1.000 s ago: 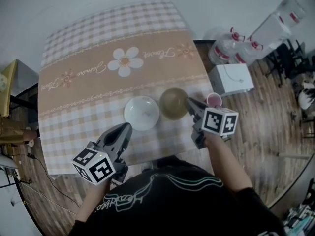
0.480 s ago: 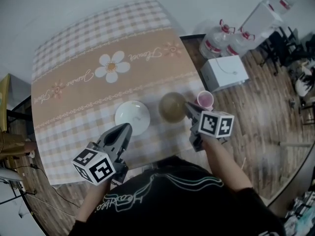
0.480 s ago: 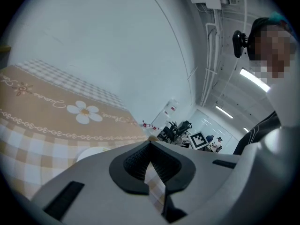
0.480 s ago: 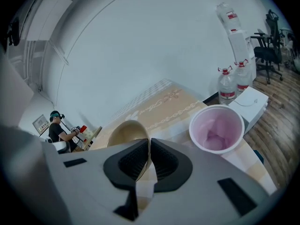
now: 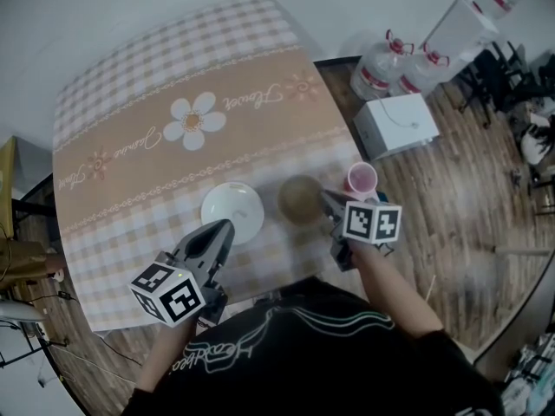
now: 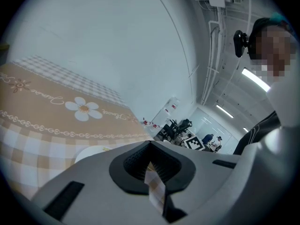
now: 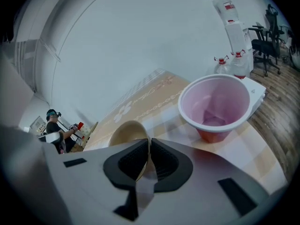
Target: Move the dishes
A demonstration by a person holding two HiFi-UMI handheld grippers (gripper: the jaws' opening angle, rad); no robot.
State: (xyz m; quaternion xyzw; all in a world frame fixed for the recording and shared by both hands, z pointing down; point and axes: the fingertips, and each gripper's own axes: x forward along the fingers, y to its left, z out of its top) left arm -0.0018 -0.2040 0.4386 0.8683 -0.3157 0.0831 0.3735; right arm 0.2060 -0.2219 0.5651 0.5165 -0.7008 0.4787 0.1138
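Note:
On the checked tablecloth (image 5: 156,85) a white dish (image 5: 232,213) lies near the front edge. To its right is a tan bowl (image 5: 299,199) and beyond that a pink cup (image 5: 361,180) at the table's right corner. My right gripper (image 5: 326,198) is shut on the tan bowl's near rim; in the right gripper view the rim (image 7: 140,142) runs between the jaws of the right gripper (image 7: 149,162), with the pink cup (image 7: 215,104) just ahead to the right. My left gripper (image 5: 223,226) hovers just before the white dish (image 6: 91,153), shut and empty (image 6: 151,168).
Right of the table, on the wooden floor, stand a white box (image 5: 395,124) and large water bottles (image 5: 381,66). Office chairs (image 5: 512,76) are further right. A yellow chair (image 5: 5,176) is at the table's left side. The table's front edge is close to my body.
The right gripper has drawn the tan bowl a little away from the white dish, toward the pink cup. The left gripper has stayed put.

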